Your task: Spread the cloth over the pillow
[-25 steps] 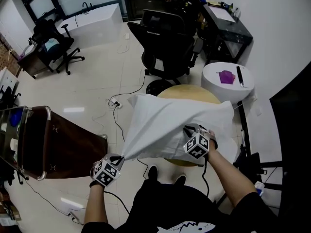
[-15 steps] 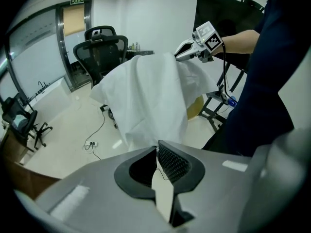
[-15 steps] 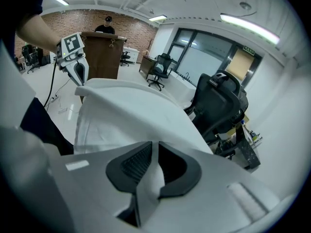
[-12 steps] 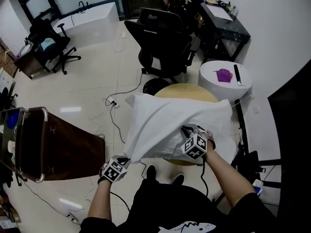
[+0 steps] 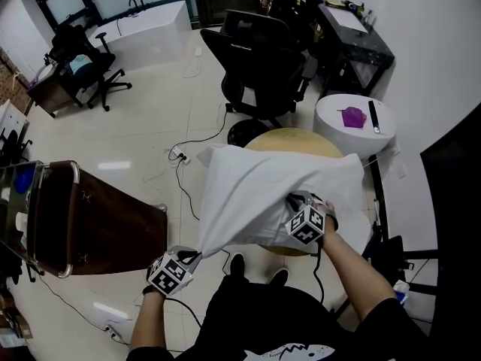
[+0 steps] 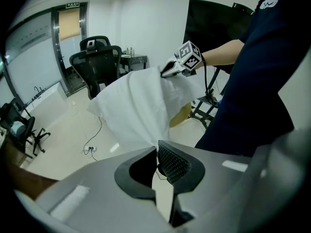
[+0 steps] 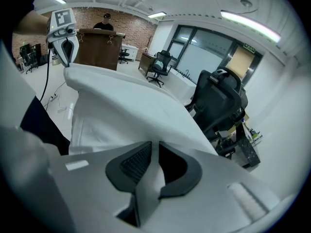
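Left claw (image 5: 192,255) is clamped tight on a corner of the cloth (image 5: 248,194), which stretches up over the pillow (image 5: 350,195) on the round worktop (image 5: 289,137). Right claw (image 5: 294,200) is opening, with the cloth's edge between its jaws.

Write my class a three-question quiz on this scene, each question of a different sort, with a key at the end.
1. True or false: the left tongs are shut on a corner of the white cloth.
2. What stands just beyond the round table? A. a bicycle B. a black office chair C. a ladder
3. Fill in: on the small white side table, the small object beside the dark stick-like thing is ___ in colour.
Key: 1 true; 2 B; 3 purple.
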The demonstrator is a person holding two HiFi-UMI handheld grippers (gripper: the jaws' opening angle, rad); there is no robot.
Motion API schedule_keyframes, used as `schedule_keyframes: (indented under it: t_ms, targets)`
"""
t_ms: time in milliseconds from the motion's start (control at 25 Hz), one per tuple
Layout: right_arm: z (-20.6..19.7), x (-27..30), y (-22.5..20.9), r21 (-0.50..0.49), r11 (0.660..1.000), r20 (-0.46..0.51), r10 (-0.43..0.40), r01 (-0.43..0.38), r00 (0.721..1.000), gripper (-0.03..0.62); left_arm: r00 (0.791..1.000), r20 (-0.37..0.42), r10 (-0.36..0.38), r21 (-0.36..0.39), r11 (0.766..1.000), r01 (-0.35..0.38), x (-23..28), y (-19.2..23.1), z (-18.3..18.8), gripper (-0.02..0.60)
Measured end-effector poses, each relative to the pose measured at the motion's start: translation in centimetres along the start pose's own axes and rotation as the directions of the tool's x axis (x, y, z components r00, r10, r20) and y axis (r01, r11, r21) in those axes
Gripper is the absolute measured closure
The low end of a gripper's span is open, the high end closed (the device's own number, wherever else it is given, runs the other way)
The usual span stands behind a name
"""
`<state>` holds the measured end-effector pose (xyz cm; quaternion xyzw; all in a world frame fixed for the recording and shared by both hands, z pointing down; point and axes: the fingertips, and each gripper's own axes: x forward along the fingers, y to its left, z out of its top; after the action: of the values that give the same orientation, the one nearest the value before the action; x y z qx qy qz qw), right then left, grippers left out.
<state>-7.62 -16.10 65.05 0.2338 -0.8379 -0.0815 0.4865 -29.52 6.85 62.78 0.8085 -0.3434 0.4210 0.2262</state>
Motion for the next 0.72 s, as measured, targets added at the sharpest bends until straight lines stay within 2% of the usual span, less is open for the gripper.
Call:
schedule_keyframes:
  t_ms: [120, 400, 720]
  targets:
    - [0.1, 0.1, 0.0, 0.001, 1.000, 0.001, 0.000, 0.000, 1.000, 0.537, 1.000, -0.005, 0.001, -0.002, 1.000, -0.001, 0.7, -0.3, -0.5, 0.580]
    - [0.5, -0.5, -0.1, 0.020, 1.000, 0.020, 0.001, -0.002, 1.000, 0.532, 0.999, -0.021, -0.046, -0.035, 0.998, 0.046, 6.6, -1.6, -2.2, 0.580]
    - [1.3, -5.8, 1.9, 0.008, 1.000, 0.114, 0.003, -0.004, 0.993, 0.489, 0.997, -0.048, -0.064, -0.004, 0.998, 0.064, 8.1, -1.4, -2.5, 0.580]
